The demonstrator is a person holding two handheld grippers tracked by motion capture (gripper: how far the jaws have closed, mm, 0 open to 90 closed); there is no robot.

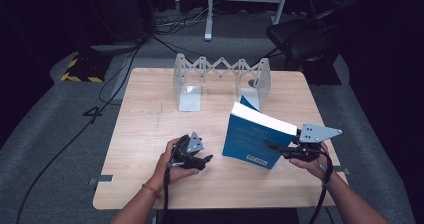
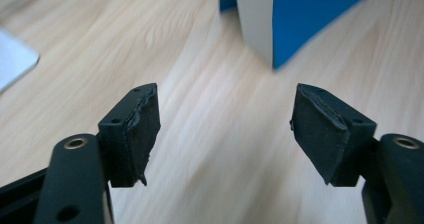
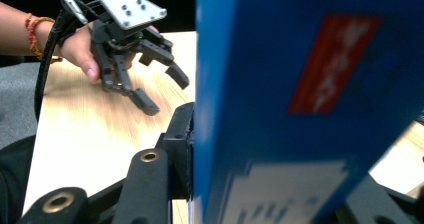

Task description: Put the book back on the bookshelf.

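- We are holding the blue book (image 1: 252, 139) upright on the table (image 1: 145, 134), right of centre, tilted a little.
- Our right gripper (image 1: 280, 150) is clamping its jaws on the book's near right edge.
- Our left gripper (image 1: 204, 160) is hovering just left of the book, jaws apart and empty.
- A metal rack (image 1: 220, 74) is standing at the far edge.

Our right gripper (image 3: 280, 184) clamped the blue book (image 3: 300, 99), its red label tilted and close to the lens. Beyond it we saw our left gripper (image 3: 162, 91), jaws apart with nothing between them, held just over the wooden table (image 3: 75, 139).
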